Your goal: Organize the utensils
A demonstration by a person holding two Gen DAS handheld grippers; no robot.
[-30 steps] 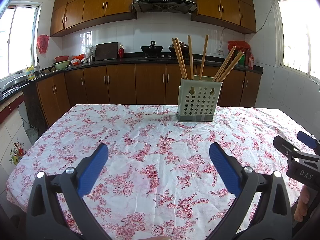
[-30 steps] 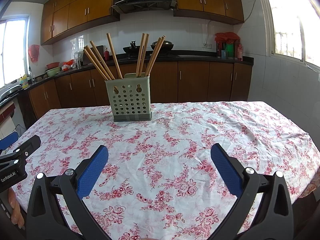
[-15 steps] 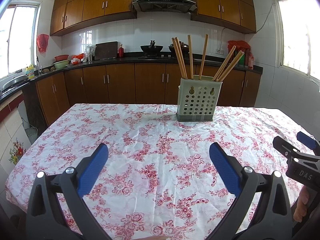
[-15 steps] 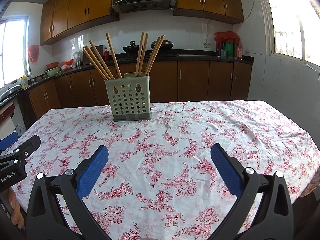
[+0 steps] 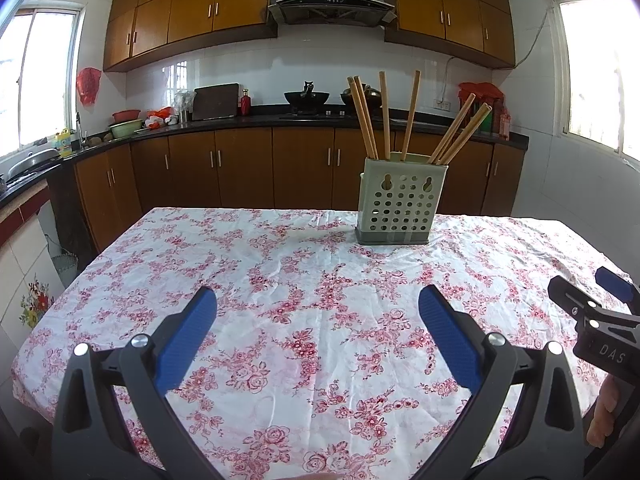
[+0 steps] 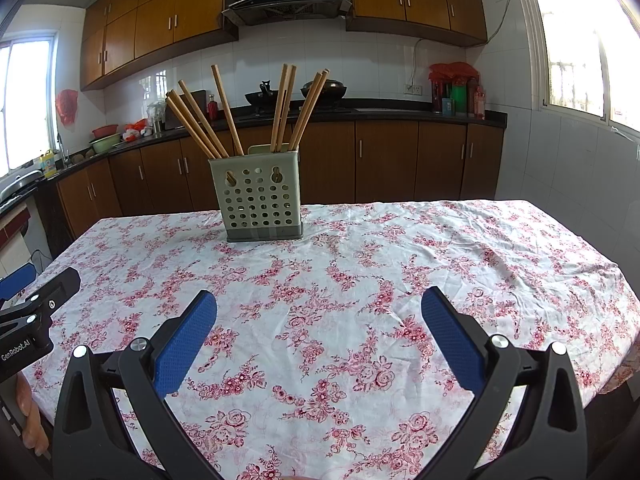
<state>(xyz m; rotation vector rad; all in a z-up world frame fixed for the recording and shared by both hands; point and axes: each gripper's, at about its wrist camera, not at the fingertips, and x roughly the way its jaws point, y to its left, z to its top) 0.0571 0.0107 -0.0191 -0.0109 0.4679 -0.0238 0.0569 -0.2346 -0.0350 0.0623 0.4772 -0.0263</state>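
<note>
Both my grippers, left gripper (image 5: 318,306) and right gripper (image 6: 319,310), hang released and empty near me; chopsticks (image 6: 224,114) sit in the holder (image 6: 258,200) at the far side.

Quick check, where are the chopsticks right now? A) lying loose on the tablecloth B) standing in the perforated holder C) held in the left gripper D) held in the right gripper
B: the chopsticks stand in the perforated holder on the tablecloth, while the left gripper and right gripper are both open and empty.
</note>
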